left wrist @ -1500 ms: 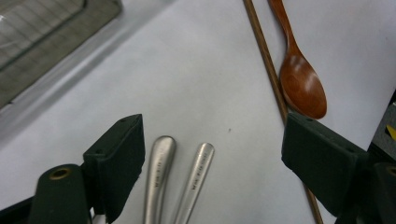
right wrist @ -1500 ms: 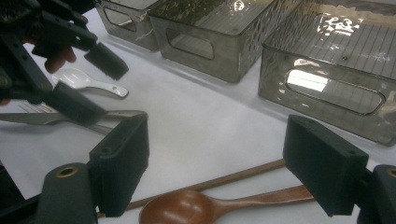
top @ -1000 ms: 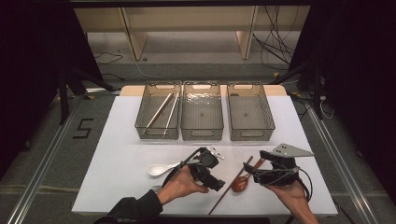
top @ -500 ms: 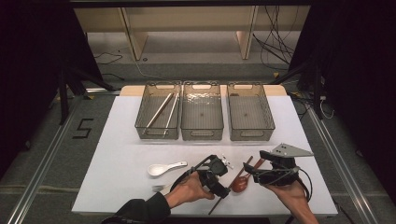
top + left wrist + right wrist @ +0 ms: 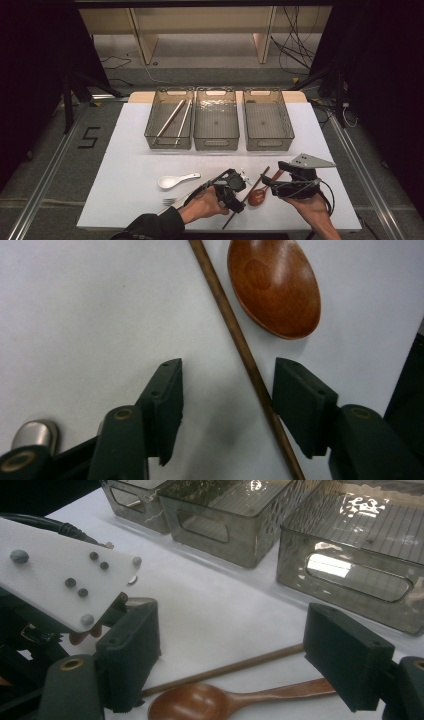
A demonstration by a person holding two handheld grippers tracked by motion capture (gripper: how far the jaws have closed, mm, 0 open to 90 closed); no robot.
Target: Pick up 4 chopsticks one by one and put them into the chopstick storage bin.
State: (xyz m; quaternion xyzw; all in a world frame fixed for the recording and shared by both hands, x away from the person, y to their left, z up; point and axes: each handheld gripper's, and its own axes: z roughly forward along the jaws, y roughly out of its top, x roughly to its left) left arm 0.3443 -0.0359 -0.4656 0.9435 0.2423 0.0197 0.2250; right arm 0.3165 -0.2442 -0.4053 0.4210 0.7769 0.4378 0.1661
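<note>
Our left tongs (image 5: 227, 405) have just been closing astride the chopstick (image 5: 240, 347) — it runs lengthwise between them, touching one pad; right tongs (image 5: 235, 662) stay open above the wooden spoon (image 5: 220, 702).

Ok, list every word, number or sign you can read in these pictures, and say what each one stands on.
"5": a dark figure marked on the grey floor, left of the table, in the high view.
No other readable text: the three bins, the wooden spoon, the chopstick and the white spoon carry no lettering that can be made out.
</note>
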